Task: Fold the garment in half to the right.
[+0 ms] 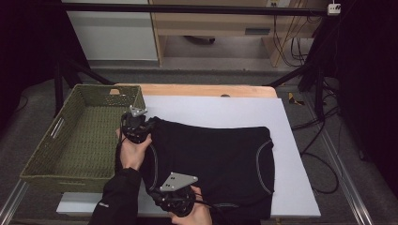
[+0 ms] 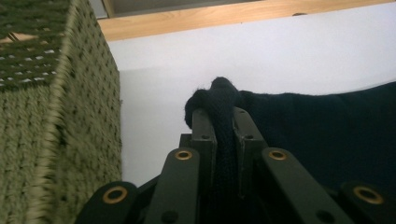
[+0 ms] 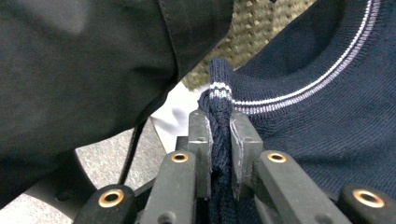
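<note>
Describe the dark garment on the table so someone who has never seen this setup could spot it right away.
Start at the pale sheet that covers the wooden table; the green woven basket stands at its left end. Right of the basket lies the dark knit garment, folded flat. It is the sole cloth item there, edged with thin pale stripes, its left edge pinched by both grippers.

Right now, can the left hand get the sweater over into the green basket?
Probably yes. The left gripper is shut on the sweater edge right beside the basket, whose top is open; nothing stands between. The right gripper also clamps it.
</note>
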